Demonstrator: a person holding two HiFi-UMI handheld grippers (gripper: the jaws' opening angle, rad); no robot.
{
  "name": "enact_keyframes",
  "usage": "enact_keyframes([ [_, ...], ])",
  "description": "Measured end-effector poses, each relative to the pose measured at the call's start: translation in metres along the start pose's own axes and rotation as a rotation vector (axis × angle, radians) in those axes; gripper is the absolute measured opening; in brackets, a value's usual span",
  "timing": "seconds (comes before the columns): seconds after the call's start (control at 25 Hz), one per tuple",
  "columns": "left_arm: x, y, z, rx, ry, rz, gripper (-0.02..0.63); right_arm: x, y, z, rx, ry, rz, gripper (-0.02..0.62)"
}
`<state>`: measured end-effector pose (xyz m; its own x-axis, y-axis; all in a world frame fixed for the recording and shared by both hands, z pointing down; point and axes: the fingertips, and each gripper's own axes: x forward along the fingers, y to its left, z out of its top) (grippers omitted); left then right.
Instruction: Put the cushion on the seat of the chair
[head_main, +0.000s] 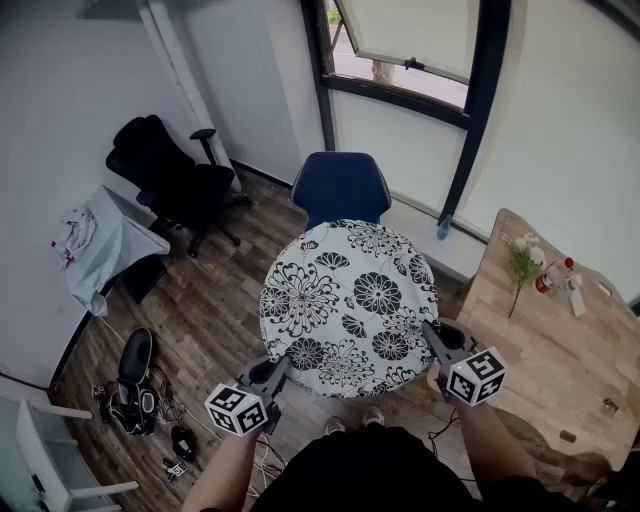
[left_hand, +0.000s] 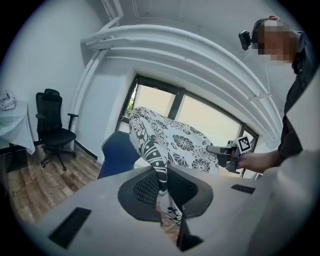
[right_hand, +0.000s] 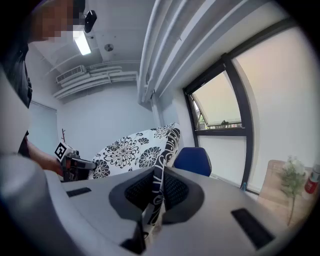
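Observation:
A round white cushion with black flowers (head_main: 348, 305) hangs in the air in front of me, spread flat between both grippers. My left gripper (head_main: 277, 372) is shut on its near left edge (left_hand: 161, 186). My right gripper (head_main: 432, 335) is shut on its near right edge (right_hand: 156, 192). The blue chair (head_main: 340, 188) stands beyond the cushion by the window; only its backrest shows in the head view. It also shows behind the cushion as the blue chair (left_hand: 117, 155) and the blue chair (right_hand: 193, 160). Its seat is hidden under the cushion.
A black office chair (head_main: 172, 180) stands at the back left. A cloth-covered table (head_main: 100, 248) and shoes with cables (head_main: 133, 385) lie at the left. A wooden table (head_main: 555, 330) with a plant and bottles is on the right. The window wall runs behind the chair.

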<state>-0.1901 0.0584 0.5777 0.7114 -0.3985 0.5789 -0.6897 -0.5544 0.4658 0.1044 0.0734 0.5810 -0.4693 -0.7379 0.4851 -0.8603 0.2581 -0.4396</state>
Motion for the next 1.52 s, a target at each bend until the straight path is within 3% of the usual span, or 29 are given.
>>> enact_keyframes([
  [0.44,0.004,-0.008,0.008,0.033,-0.014,0.037,0.02,0.005,-0.004,0.002,-0.024,-0.003,0.064,0.038],
  [0.72,0.006,-0.009,0.001,0.039,-0.031,0.115,0.02,0.004,-0.019,0.001,0.033,-0.054,0.142,0.038],
  [0.96,0.01,-0.004,-0.005,0.022,-0.03,0.142,0.02,0.017,-0.029,-0.009,0.118,-0.057,0.156,0.038],
  [1.12,-0.022,-0.071,-0.035,0.021,0.037,0.166,0.02,-0.056,-0.013,-0.043,0.17,-0.019,0.171,0.038],
  [1.16,-0.032,-0.093,-0.043,0.035,0.013,0.198,0.02,-0.07,-0.01,-0.047,0.16,-0.03,0.209,0.038],
  [1.24,-0.036,-0.126,-0.046,0.089,-0.114,0.278,0.02,-0.075,-0.018,-0.031,0.069,-0.095,0.318,0.038],
  [1.32,-0.041,-0.155,-0.056,0.115,-0.166,0.297,0.02,-0.099,-0.02,-0.031,0.03,-0.123,0.349,0.038],
  [1.4,-0.044,-0.159,-0.057,0.106,-0.157,0.285,0.02,-0.11,-0.019,-0.034,0.042,-0.109,0.327,0.038],
  [1.52,-0.031,-0.115,-0.025,0.074,-0.127,0.265,0.02,-0.071,-0.021,-0.01,0.066,-0.069,0.296,0.038],
])
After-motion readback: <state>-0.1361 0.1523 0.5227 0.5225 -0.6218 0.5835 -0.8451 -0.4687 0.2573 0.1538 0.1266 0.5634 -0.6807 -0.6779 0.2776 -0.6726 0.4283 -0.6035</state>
